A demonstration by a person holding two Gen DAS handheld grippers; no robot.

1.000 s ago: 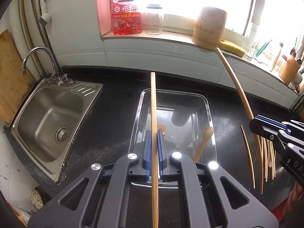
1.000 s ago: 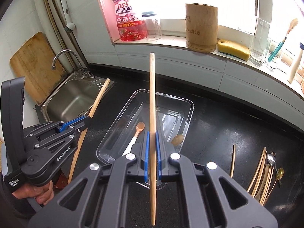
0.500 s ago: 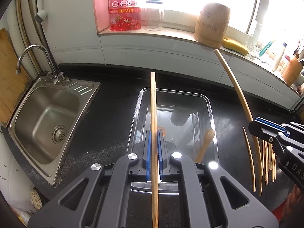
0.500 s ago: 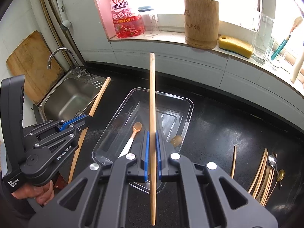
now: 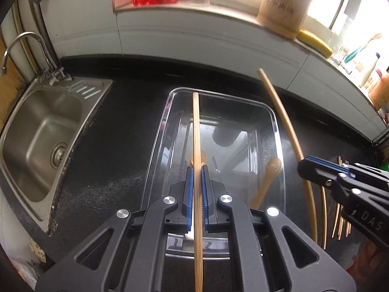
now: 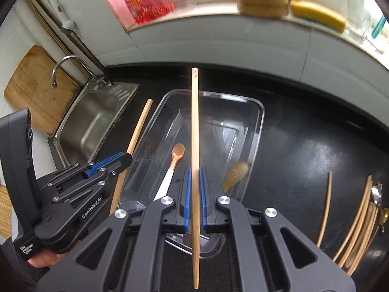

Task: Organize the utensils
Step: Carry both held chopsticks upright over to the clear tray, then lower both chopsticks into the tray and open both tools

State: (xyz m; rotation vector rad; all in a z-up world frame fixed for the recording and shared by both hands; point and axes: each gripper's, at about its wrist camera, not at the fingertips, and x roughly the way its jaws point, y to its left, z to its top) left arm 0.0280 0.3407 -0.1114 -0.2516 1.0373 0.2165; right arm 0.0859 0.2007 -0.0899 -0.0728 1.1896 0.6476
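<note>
The left gripper (image 5: 197, 182) is clamping a bamboo chopstick (image 5: 197, 146) between its blue pads, the stick running toward 12 o'clock over the clear plastic tray (image 5: 277, 131). The right gripper (image 6: 193, 185) is likewise pinching a second chopstick (image 6: 194, 126), its far tip reaching past the tray's far rim in the right wrist view. Each gripper is showing in the other's view: the right gripper at 3 o'clock in the left view, the left gripper at 9 o'clock in the right view, with a hand (image 6: 46, 260) wrapping its grip.

Inside the tray, a white-handled spoon (image 6: 173, 165) and a brown spoon (image 6: 234, 172) are lying on the bottom. At 3 to 4 o'clock of the tray, a loose bundle of chopsticks (image 6: 359, 221) and metal spoons (image 6: 376, 194) is resting on the black countertop (image 6: 304, 150).

At 9 o'clock, a steel sink (image 5: 41, 133) with a curved faucet (image 5: 22, 41) is sitting in the counter, and a wooden cutting board (image 6: 36, 85) is leaning behind it. On the windowsill at 12 o'clock, a red detergent bottle (image 6: 148, 2), a wooden holder (image 5: 284, 12) and a yellow sponge (image 6: 318, 17) are standing, all motion-blurred and cut off at the top, the label unreadable. Window glare is washing out the far right.
</note>
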